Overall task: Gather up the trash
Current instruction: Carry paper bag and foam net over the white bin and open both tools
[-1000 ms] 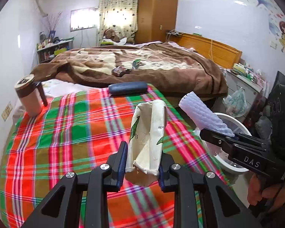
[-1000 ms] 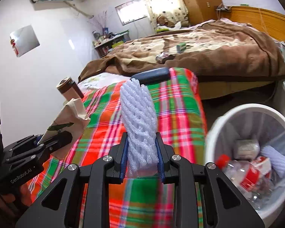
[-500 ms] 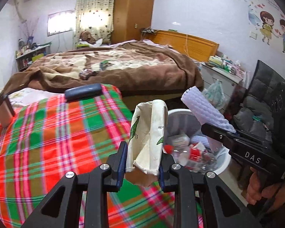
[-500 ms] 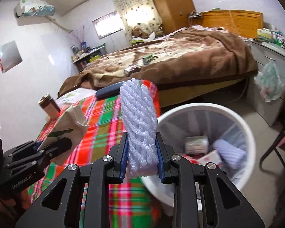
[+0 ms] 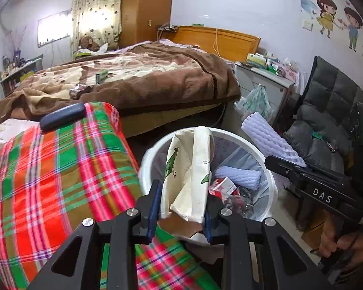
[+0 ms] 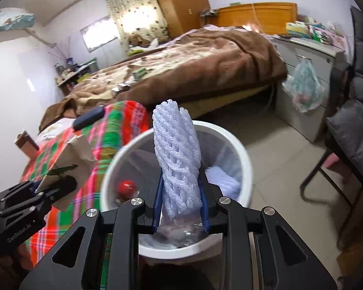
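Change: both grippers had swung off the plaid cover [image 5: 60, 181] to above the white bin [image 5: 269, 181], which a second earlier sat at the frame edge.
Left gripper [image 5: 181, 215]: one; its jaws had just eased slightly wider, with the paper bag [image 5: 190, 169] between them and the pads touching its sides.
Right gripper [image 6: 181, 207]: one; jaws clenched on the foam net sleeve [image 6: 176, 154], held upright over the bin.
Paper bags: one, cream with green print, its torn brown base below the jaws, over the bin's near rim.
Foam net sleeves: two, one gripped and one lying in the bin [image 5: 239, 175].
Bins: one, lined with clear plastic, standing on the floor just beside the plaid-covered surface.
Bin contents: a red-and-white carton [image 5: 223, 186], a red cap [image 6: 126, 185], clear plastic; the rest was too jumbled to count.
Dark case [image 5: 63, 116]: one, at the cover's far edge.
Hands: one hand [image 5: 345, 241] visible, partly cut off by the frame.
Blur: the right wrist view was smeared at the bin's bottom.
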Demonstrator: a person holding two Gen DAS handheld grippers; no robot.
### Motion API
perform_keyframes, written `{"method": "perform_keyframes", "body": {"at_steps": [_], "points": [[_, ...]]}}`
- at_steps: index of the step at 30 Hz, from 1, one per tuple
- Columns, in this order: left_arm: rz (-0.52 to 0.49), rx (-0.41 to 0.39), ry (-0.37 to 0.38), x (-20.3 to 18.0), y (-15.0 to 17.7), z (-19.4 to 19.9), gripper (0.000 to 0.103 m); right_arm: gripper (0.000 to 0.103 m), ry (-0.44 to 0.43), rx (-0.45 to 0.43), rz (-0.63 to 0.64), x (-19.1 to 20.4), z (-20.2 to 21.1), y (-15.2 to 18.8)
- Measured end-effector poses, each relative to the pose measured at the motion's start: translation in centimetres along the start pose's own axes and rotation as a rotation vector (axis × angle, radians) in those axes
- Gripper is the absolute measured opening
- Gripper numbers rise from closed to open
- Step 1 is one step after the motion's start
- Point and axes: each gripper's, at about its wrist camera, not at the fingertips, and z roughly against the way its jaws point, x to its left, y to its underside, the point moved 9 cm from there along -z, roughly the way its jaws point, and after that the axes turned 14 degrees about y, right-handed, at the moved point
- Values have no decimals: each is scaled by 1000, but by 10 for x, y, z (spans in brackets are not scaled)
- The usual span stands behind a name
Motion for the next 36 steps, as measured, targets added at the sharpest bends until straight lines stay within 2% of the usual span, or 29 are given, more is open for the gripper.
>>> {"method": "perform_keyframes", "body": {"at_steps": [10,13,14,16,19,21,25,36], "points": [[27,44,-5,-1,4,-33,31,29,21,78,2,-11,-22,11],[26,41,-10,0,2,-36,45,29,31,85,18,-13,-26,12],[24,38,-28,2,1,-36,52,30,29,88,23,-13,-27,12],[28,35,-25,3,0,-36,53,34,28,89,29,-13,-27,12],[29,35,-28,3,0,-36,54,48,25,83,38,-13,-26,12],[30,31,-36,4,0,-35,62,51,27,76,40,-13,-24,12],[46,26,-38,5,2,-31,63,52,29,68,31,-15,-21,15],[25,-34,-117,4,8,2,64,52,15,1,14,-8,4,16]]}}
